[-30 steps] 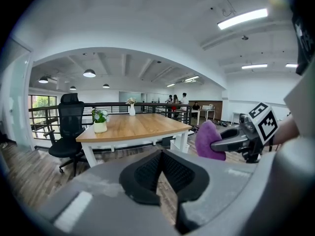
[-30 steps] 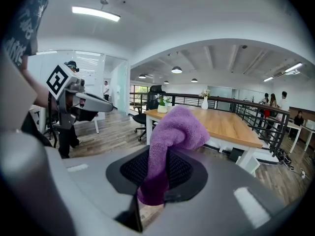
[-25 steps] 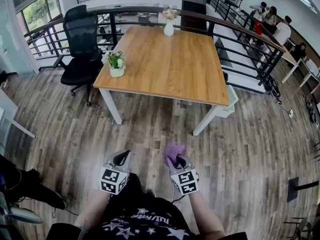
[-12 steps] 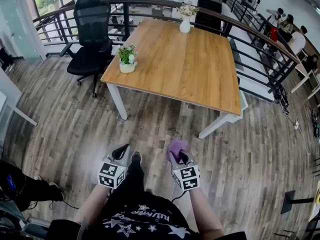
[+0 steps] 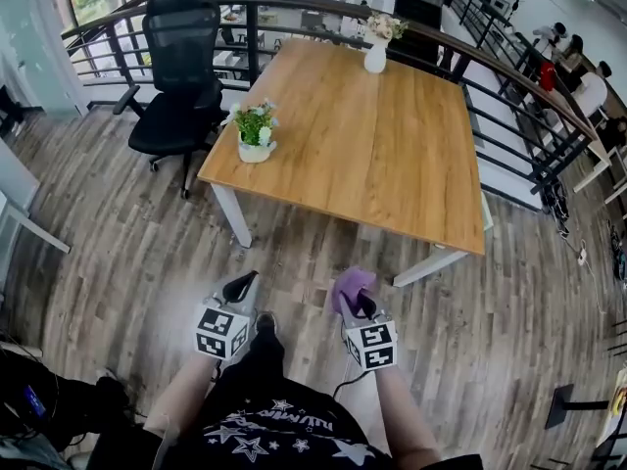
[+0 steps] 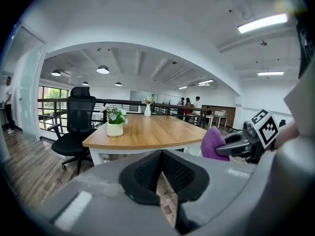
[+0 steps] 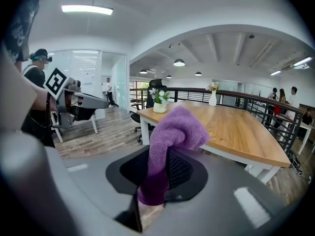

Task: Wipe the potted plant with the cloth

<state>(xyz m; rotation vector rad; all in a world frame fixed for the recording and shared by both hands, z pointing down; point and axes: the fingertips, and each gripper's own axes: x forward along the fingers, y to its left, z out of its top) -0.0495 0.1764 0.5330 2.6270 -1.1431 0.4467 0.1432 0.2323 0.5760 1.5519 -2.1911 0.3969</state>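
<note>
Position: the person stands on the wood floor (image 5: 118, 233), off the near edge of the bench (image 5: 392, 155). The 2 claws are held out in front, side by side but apart, and both are short of the bench.

Left claw (image 5: 241, 284): jaws pressed together, pad against pad, with nothing between them. It points toward the near left corner of the bench.

Right claw (image 5: 357, 300): jaws pinching the cloth (image 5: 350, 284). The cloth is purple and of a towel-like weave. Its lower part is clamped between the pads, and its upper part stands up out of the jaws and folds over toward the bench. It touches nothing else.

Plant (image 5: 256, 128): small, green, with pale flowers, in a white pot. It stands upright on the bench at the left edge, just back from the near left corner, well apart from both claws.

Other items: 1 white vase (image 5: 376, 55) with flowers stands near the far edge of the bench. 1 black chair (image 5: 176, 62) is on the floor off the far left corner. A dark railing (image 5: 509, 76) runs behind and along the right side of the bench.
</note>
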